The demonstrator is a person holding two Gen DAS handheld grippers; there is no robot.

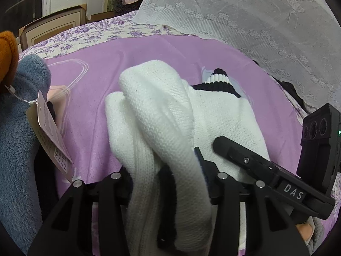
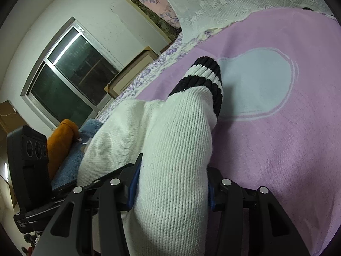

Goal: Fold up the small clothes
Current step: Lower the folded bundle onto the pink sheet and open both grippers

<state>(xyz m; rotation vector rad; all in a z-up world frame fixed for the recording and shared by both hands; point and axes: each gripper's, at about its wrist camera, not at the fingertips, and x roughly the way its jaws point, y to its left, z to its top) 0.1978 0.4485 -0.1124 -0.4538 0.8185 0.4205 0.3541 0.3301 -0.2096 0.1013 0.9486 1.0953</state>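
**Both grippers clamped on white knit sweater, over purple bed cover**

L gripper (image 1: 168,177): jaws narrow, pinched on a thick bunched fold of the white sweater (image 1: 162,128). Fabric runs up betw. the fingers and mounds ahead of the gripper, then drapes back toward the camera. Dark trim shows inside the fold near the jaws.

R gripper (image 2: 170,183): also closed on the sweater (image 2: 177,149), blue pads pressed into knit on both sides. A sleeve extends fwd from the jaws; its black-and-white striped cuff (image 2: 202,74) lies ahead, resting on the purple blanket (image 2: 277,149) at the edge of a pale blue patch.

From L wrist view, R gripper's finger sits to the right, lying on flat part of sweater. Striped cuff visible beyond it.

Left of L gripper: blue fleece garment (image 1: 19,138) w/ paper tag (image 1: 49,132), orange item (image 1: 7,53) above it. Lace cloth (image 1: 245,17) ahead-right, overlapping the blanket's far edge.
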